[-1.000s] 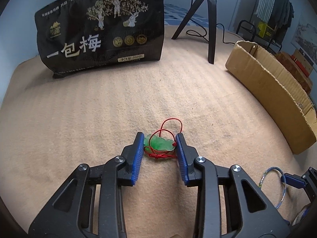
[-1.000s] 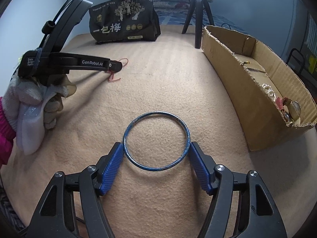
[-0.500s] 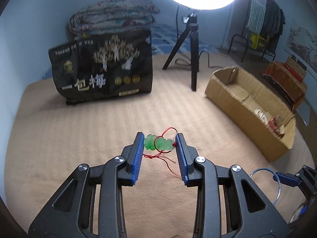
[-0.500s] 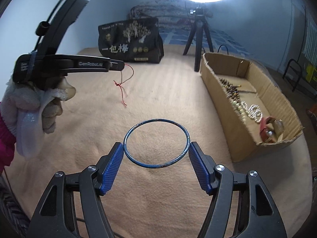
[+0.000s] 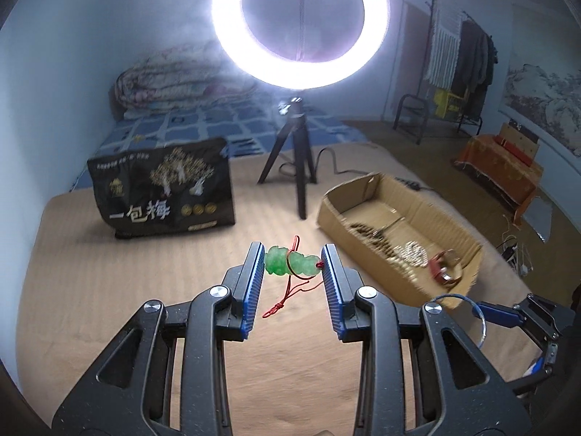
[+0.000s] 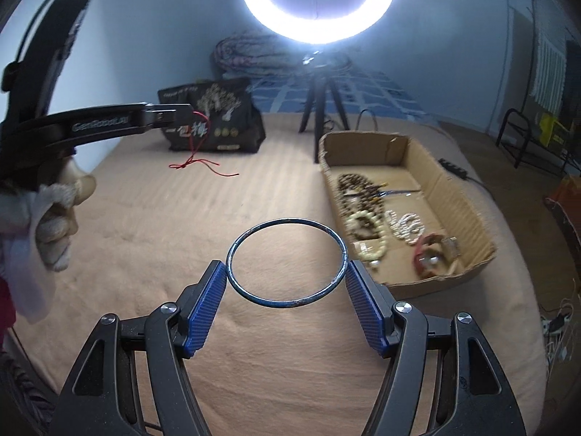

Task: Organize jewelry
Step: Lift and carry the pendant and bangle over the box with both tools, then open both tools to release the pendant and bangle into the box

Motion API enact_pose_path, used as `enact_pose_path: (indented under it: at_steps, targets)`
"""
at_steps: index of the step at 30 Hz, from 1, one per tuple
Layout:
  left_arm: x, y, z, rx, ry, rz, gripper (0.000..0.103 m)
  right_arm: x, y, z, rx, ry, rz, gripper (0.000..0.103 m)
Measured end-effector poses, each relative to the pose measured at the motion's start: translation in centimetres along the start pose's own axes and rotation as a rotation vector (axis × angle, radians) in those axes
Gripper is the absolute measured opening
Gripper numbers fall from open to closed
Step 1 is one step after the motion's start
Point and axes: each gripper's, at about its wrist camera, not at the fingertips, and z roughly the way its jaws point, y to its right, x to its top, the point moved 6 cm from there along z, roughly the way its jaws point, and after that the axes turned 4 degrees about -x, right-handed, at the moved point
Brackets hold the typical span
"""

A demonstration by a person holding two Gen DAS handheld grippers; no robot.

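Note:
My left gripper [image 5: 292, 263] is shut on a green jade pendant [image 5: 290, 261], and its red cord [image 5: 290, 292] dangles below, clear of the tan blanket. My right gripper [image 6: 287, 278] is shut on a thin blue bangle [image 6: 286, 262], held flat above the blanket. In the right wrist view the left gripper [image 6: 187, 114] reaches in from the left with the red cord [image 6: 198, 156] hanging from its tip. A cardboard box [image 6: 450, 189] to the right holds bead bracelets [image 6: 359, 196], pearls and a red piece. From the left wrist view the box [image 5: 363, 225] lies to the right, and the bangle [image 5: 472, 316] shows at lower right.
A black printed bag [image 5: 163, 189] stands at the back left. A ring light [image 5: 301, 21] on a black tripod [image 5: 297, 170] stands behind the box. A folded quilt [image 5: 174, 76] lies on the bed beyond. A gloved hand [image 6: 54, 218] holds the left tool.
Both grippers have risen off the blanket with their pieces. The pendant's cord now hangs free, and the views have tilted up to show the ring light and the box's inside.

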Motion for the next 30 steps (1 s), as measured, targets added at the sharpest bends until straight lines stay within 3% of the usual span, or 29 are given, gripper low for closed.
enact_pose_path:
  at_steps: [15,30]
  targets:
    - [3.1,6.6,-0.2,-0.064,0.060,0.025,0.032,2.3,6.4,-2.0,-0.079,0.032,0.015,0.067]
    - [4.9,10.4,4.5,-0.130,0.060,-0.034,0.032,3.8,14.0,0.6,-0.105,-0.007,0.126,0.068]
